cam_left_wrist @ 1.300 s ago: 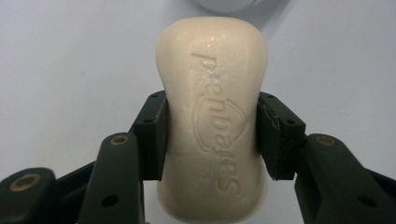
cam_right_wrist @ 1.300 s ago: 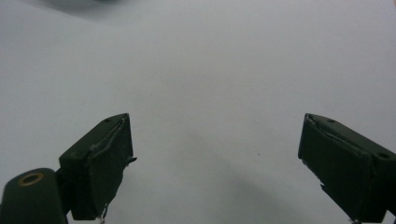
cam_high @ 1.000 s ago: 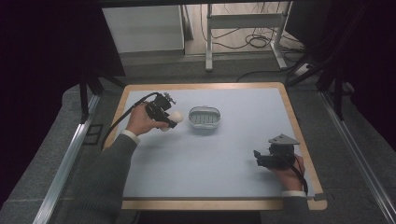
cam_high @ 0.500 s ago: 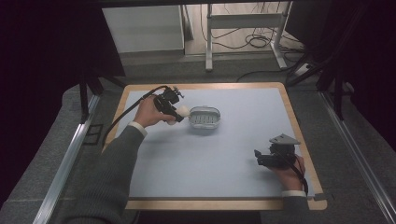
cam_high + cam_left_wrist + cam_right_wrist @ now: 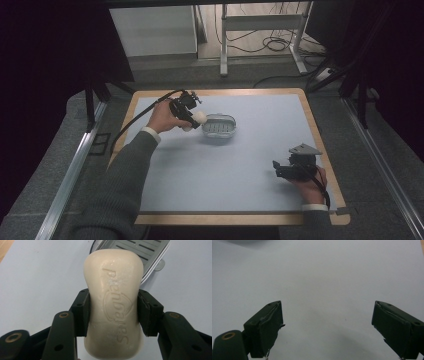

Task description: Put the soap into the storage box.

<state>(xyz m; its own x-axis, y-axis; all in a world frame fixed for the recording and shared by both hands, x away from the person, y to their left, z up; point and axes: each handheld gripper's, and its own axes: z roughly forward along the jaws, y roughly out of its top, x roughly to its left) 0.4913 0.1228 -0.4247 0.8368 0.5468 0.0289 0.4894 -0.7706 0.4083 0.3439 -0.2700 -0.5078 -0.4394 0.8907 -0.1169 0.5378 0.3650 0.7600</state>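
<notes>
From above, we hold the soap bar (image 5: 198,118) in our left hand-held gripper (image 5: 186,111) just beside the soap dish (image 5: 220,125) on the pale blue desk (image 5: 240,180); placing it seems what remains.

Left gripper view: jaws clamp the bar's sides.

Right gripper view: our right hand-held gripper (image 5: 327,325) gapes wide, empty. Dark room, cables behind.

High view overlooks the whole mat (image 5: 240,165); both gripper views face it closely, sharing its surface.
</notes>
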